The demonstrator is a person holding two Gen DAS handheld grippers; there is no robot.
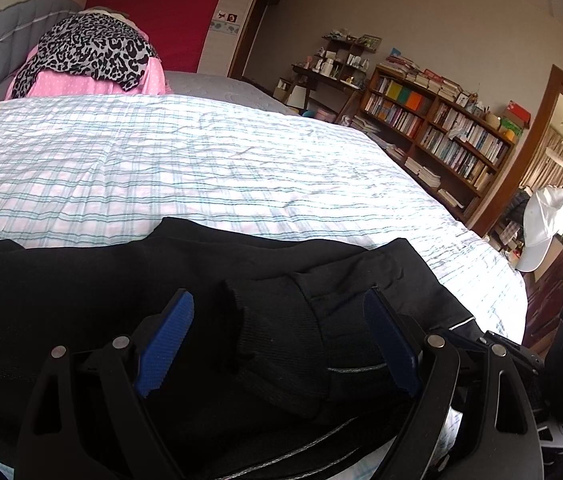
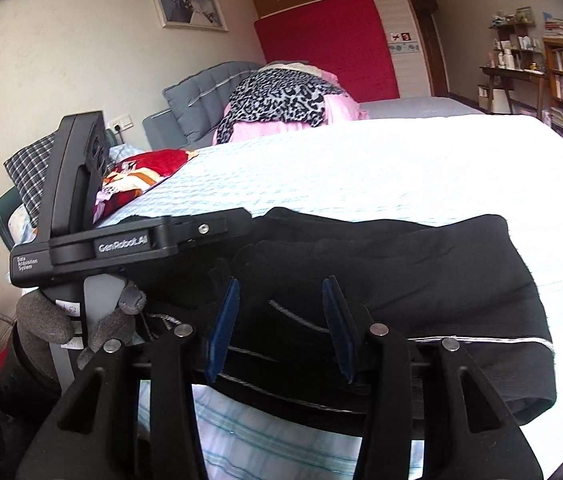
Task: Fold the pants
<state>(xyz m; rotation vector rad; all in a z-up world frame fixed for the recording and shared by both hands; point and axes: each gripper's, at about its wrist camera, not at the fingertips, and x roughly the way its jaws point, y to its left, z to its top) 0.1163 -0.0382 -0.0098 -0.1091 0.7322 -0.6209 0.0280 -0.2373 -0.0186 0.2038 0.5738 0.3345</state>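
Pants [image 1: 241,280], black, lie bunched and partly folded along the near edge of the bed [image 1: 201,160], on its striped cover. Your left gripper [image 1: 281,344] hangs over them with its jaws spread wide; a ribbed cuff sits between the blue pads [image 1: 165,344], but neither pad presses on it. Your right gripper [image 2: 279,328] is over the same heap, jaws parted and clear of the cloth; the fabric below looks loose, though it is too dark to say whether a fold brushes a pad. From the right wrist view your gloved left hand [image 2: 81,324] shows around the other gripper's handle. A leopard-print cloth [image 1: 89,52] tops a pink pile at the far side of the bed.
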